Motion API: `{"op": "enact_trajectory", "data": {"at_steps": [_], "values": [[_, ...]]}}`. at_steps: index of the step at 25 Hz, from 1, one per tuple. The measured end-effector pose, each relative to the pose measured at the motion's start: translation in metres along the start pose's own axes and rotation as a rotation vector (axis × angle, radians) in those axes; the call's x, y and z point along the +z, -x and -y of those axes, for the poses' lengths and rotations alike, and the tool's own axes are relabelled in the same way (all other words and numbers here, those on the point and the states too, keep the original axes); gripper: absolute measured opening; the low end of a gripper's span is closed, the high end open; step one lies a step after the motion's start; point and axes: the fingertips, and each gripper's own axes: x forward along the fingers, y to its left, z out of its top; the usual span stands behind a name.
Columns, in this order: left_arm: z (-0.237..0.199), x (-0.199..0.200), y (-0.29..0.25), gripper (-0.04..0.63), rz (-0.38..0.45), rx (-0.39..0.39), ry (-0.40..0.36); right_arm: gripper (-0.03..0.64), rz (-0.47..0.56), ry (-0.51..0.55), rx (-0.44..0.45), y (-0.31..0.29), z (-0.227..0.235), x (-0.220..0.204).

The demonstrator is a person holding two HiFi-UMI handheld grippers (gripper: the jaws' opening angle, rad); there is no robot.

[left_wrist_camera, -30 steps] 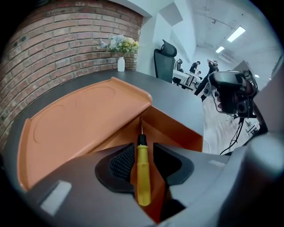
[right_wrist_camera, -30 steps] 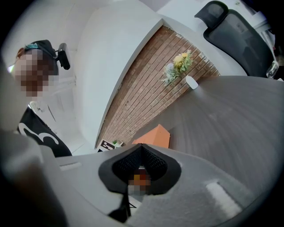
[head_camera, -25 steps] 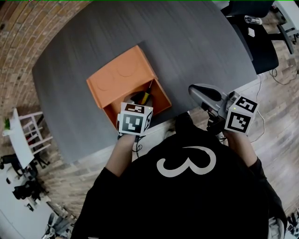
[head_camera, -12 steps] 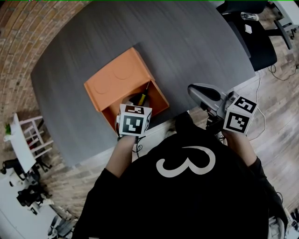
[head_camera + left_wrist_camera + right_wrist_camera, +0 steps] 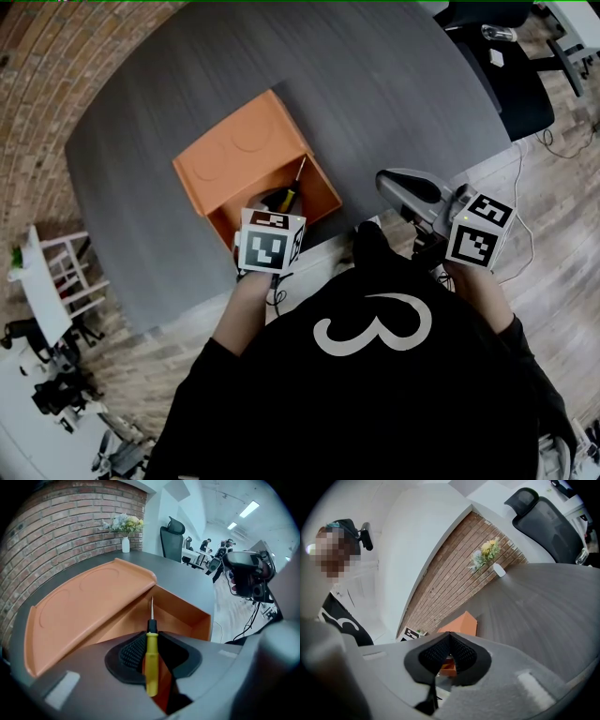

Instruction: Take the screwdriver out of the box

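An orange box (image 5: 234,159) lies open on the dark round table (image 5: 394,94), its lid flat behind it. The screwdriver (image 5: 294,183), with a yellow handle and a thin shaft, points up out of the box's near compartment. My left gripper (image 5: 278,204) reaches down into the box. In the left gripper view the yellow handle (image 5: 151,658) stands between the closing jaws of the left gripper (image 5: 152,641), and both pads touch it. My right gripper (image 5: 389,180) hovers over the table's near edge to the right, jaws together and empty (image 5: 450,637).
The box's lid (image 5: 93,606) spreads out to the left behind the open compartment. A vase of flowers (image 5: 125,543) stands at the table's far edge by the brick wall. A black office chair (image 5: 511,66) is at the far right, a white rack (image 5: 56,272) at the left.
Only the head view sways a little. Both grippers, the box and the screwdriver stay where they were.
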Motion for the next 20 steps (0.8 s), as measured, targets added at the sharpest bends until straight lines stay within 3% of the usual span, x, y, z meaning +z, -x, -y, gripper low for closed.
{"op": "enact_trajectory", "data": {"at_steps": [14, 20], "values": [[0.016, 0.028, 0.054, 0.101, 0.27, 0.002, -0.061, 0.002, 0.025, 0.046, -0.002, 0.012, -0.037, -0.015], [0.023, 0.037, 0.094, 0.101, 0.397, -0.042, -0.018, 0.002, 0.042, 0.087, 0.007, 0.018, -0.061, -0.018]]}}
